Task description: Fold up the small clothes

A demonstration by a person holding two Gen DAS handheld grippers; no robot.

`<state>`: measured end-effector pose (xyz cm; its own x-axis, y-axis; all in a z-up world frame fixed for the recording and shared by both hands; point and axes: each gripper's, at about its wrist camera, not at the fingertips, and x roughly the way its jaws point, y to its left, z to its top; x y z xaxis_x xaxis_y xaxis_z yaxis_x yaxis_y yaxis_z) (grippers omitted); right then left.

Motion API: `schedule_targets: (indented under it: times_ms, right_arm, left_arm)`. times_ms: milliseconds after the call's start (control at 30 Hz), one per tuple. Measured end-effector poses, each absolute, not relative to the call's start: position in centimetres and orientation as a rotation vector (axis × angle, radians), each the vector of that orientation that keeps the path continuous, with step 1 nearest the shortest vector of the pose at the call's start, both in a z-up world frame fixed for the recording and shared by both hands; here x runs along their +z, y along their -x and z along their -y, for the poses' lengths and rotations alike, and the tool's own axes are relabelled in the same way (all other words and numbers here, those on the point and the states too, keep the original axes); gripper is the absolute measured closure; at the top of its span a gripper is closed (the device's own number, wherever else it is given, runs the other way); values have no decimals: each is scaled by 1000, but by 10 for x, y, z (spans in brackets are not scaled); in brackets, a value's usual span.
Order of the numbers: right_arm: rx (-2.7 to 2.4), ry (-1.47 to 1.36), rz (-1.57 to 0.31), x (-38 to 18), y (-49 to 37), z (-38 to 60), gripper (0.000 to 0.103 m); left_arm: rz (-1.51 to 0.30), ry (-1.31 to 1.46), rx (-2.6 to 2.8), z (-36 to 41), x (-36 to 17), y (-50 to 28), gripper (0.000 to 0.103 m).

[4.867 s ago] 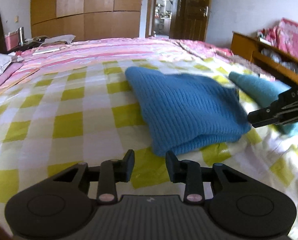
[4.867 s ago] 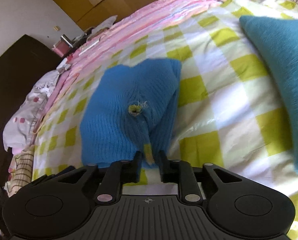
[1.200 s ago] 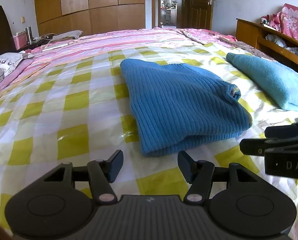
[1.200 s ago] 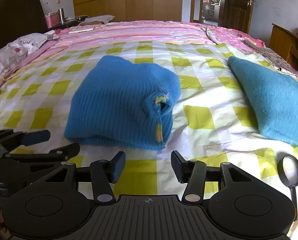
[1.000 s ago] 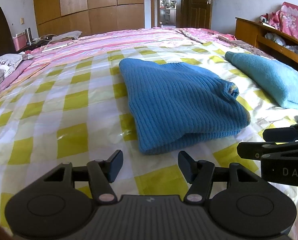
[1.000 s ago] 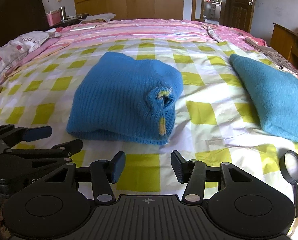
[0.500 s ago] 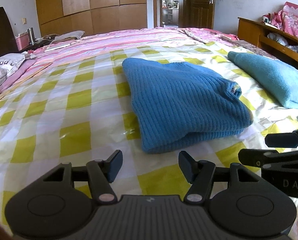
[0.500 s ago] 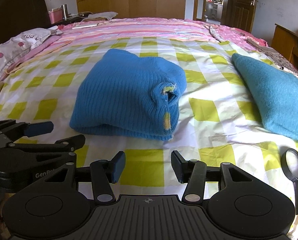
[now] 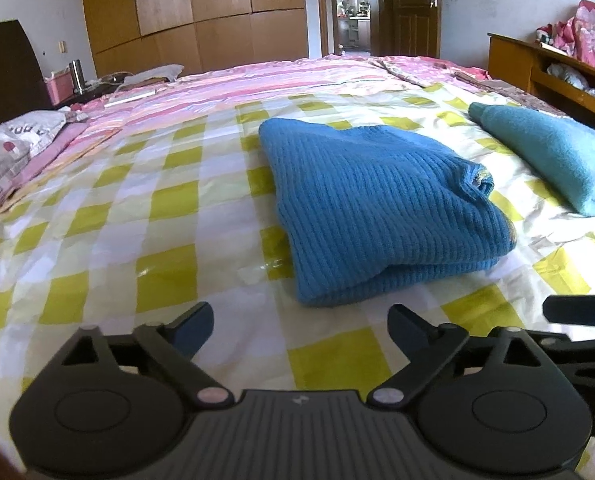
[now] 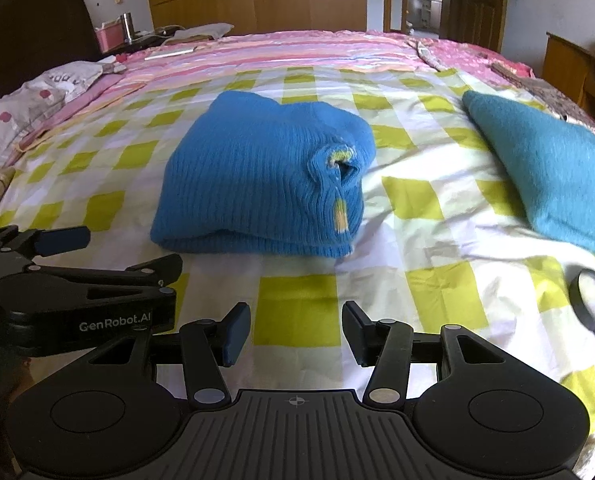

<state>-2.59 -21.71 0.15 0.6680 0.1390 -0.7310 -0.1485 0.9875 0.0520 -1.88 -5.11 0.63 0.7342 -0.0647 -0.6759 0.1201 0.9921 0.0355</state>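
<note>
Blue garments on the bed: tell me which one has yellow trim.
The ribbed bright-blue knit sweater, folded on the checked sheet straight ahead of both open grippers. Yellow shows at its opening. The fuzzy teal garment to its right shows plain teal.

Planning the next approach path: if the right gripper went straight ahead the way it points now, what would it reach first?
Probably the near folded edge of the blue knit sweater, after a stretch of bare checked bedsheet. The right gripper is open and empty; depth is uncertain.
</note>
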Motion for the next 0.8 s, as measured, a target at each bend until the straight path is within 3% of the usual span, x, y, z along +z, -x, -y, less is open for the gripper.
schedule_targets:
  times_ms: [800]
  right_arm:
    - [101,-34,-811,-1,24,228,52]
  left_arm:
    - [-726,-142,-84,61,6,23,0]
